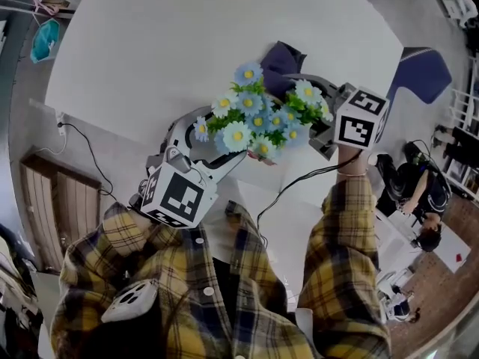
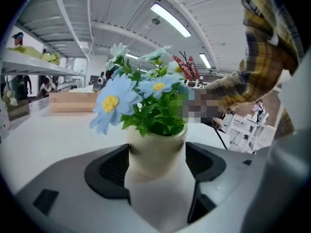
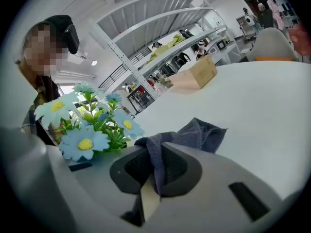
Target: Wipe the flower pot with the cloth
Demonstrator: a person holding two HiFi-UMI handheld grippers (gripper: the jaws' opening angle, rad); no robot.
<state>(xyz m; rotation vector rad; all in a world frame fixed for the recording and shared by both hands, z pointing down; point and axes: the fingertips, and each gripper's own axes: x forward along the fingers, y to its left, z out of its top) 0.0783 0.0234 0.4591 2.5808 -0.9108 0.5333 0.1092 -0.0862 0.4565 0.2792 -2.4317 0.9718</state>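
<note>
Plaid sleeves (image 1: 340,230) fill the bottom of the head view, and just above them sit the two marker cubes (image 1: 176,197) of the grippers, printed with black-and-white squares.

The left gripper (image 2: 156,164), at lower centre of its own view, has its jaws closed partway onto the flower pot (image 2: 156,152). One pad presses on each side of the cream pot, which stands upright between them. Blue and white flowers (image 1: 258,118) with green leaves rise from it and hide the pot from the head view at mid frame. Whether its base rests on the white worktop (image 1: 150,51) cannot be told.

The right gripper (image 3: 153,171) has its jaws nearly together, pinching a fold of the dark blue-grey cloth (image 3: 194,135). The rest of the cloth hangs past the jaws toward the right of that view. In the head view it shows just above the flowers, right of centre.

As for progress, both things are in hand and brought close together, which looks like the set-up for wiping. No view shows the cloth touching the pot's wall, so the wiping itself seems to be left to do.

No brand, label or readable writing shows on the pot or cloth. A plain cardboard box (image 3: 197,74) at upper centre of the right gripper view carries no print that can be read.
</note>
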